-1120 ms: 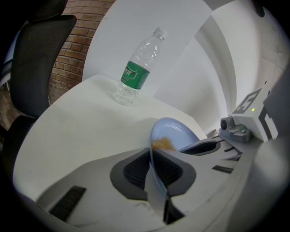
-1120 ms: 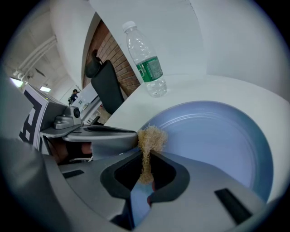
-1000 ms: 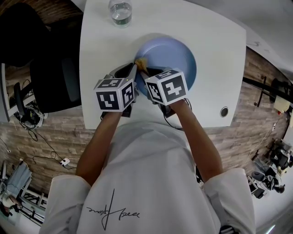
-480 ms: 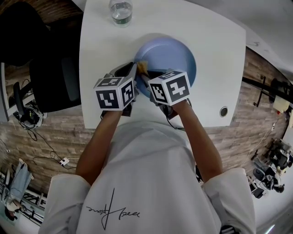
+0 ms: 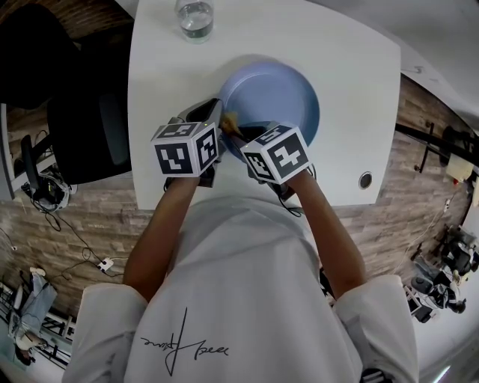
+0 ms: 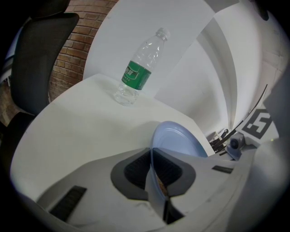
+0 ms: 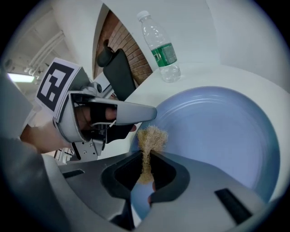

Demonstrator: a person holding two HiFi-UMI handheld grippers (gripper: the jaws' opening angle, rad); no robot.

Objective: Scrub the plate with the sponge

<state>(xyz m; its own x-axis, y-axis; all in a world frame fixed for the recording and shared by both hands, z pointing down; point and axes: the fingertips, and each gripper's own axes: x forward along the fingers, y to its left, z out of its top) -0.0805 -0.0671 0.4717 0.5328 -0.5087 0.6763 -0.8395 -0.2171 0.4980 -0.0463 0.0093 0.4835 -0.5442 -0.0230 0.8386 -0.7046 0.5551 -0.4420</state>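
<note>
A light blue plate (image 5: 281, 90) lies on the white table (image 5: 172, 67). My left gripper (image 5: 217, 114) is shut on the plate's left rim, and its jaws have just been closing a little tighter. In the left gripper view the plate (image 6: 179, 139) runs edge-on between the pads of that gripper (image 6: 152, 158). My right gripper (image 5: 241, 133) is shut on a tan fibrous sponge (image 5: 230, 120). In the right gripper view the sponge (image 7: 151, 137) sticks out of the right gripper (image 7: 147, 163) onto the plate (image 7: 217, 131), just under the left gripper's finger (image 7: 131, 113).
A clear water bottle (image 5: 196, 16) with a green label stands at the table's far edge, behind the plate. A black chair (image 5: 82, 127) sits left of the table. A round cable hole (image 5: 364, 180) is near the table's front right corner.
My right gripper has slid the sponge a short way along the plate's left side toward the person. The left gripper and the plate have stayed put.
</note>
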